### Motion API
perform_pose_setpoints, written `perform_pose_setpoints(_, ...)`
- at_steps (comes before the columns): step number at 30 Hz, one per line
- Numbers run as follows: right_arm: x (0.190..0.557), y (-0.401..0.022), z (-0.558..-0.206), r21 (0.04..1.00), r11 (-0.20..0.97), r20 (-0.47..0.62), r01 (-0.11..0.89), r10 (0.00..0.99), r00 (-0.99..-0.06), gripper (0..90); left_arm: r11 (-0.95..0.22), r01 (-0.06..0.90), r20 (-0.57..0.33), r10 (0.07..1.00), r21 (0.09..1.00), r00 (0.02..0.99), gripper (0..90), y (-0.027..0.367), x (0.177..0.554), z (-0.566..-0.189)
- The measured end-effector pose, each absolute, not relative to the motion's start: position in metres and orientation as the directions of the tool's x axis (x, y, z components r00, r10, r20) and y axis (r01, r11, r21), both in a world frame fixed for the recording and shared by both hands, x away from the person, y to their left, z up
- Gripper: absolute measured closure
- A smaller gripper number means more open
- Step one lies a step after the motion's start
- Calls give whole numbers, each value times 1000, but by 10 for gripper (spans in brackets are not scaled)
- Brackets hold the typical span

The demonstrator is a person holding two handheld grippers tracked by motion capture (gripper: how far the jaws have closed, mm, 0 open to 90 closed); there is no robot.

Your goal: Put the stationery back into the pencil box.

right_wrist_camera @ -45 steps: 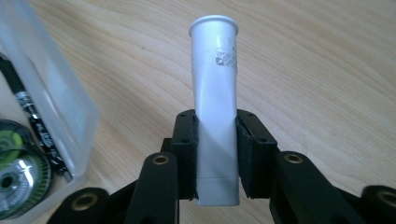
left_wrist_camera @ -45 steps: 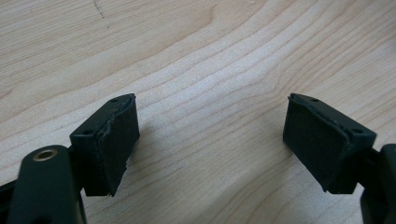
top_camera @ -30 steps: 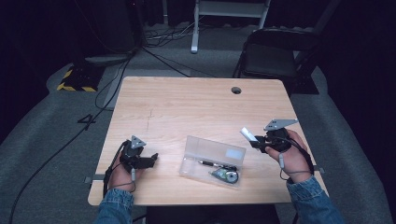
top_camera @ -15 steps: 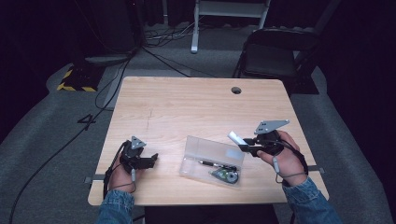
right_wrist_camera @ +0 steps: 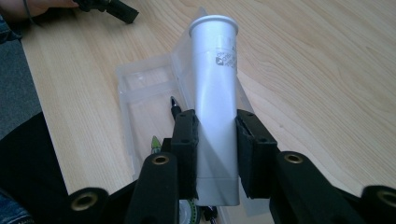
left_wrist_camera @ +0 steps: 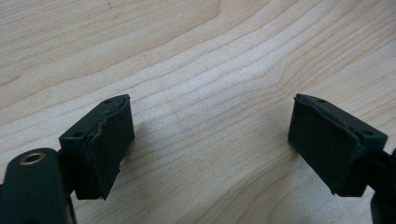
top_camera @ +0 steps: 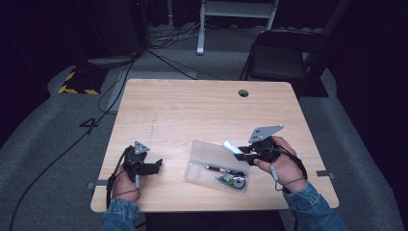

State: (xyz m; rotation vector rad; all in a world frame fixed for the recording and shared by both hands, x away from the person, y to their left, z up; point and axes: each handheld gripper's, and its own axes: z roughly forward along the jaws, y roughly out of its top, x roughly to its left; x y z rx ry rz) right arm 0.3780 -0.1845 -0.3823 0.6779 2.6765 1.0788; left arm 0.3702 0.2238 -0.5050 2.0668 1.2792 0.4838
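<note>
- The wooden table (top_camera: 192, 110) is seen with a clear plastic case (top_camera: 216, 166) lying open near its front edge.
- A white tube (right_wrist_camera: 215, 93) is clamped by the right gripper (right_wrist_camera: 215, 154), held just above the case.
- The left gripper (left_wrist_camera: 210, 140) is held over bare wood, its jaws just opened and nothing between them.

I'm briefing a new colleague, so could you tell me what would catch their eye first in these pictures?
The right gripper holds a white tube over the open clear plastic case near the wooden table's front edge, where a pen already lies. At front left, the left gripper rests with open jaws and nothing between them.
</note>
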Motion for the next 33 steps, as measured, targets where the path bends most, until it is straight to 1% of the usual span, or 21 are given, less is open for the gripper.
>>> perform_pose_setpoints(20,378,-146,-397,659,697,10,281,365,-931,711,-317,649,-26,887,692,461,143,224,368,-505)
perform_pose_setpoints(21,378,-145,-398,659,697,12,282,365,-931,711,-314,653,-27,889,689,457,135,224,368,-505)
perform_pose_setpoints(24,378,-141,-403,653,709,7,265,345,-939,711,-317,670,-27,893,671,450,36,223,370,-506)
perform_pose_setpoints(26,378,-138,-405,650,713,8,262,338,-941,711,-307,679,-30,899,667,436,1,223,370,-507)
perform_pose_setpoints(33,378,-130,-413,631,733,18,255,314,-949,711,-307,679,-30,899,667,437,1,223,370,-507)
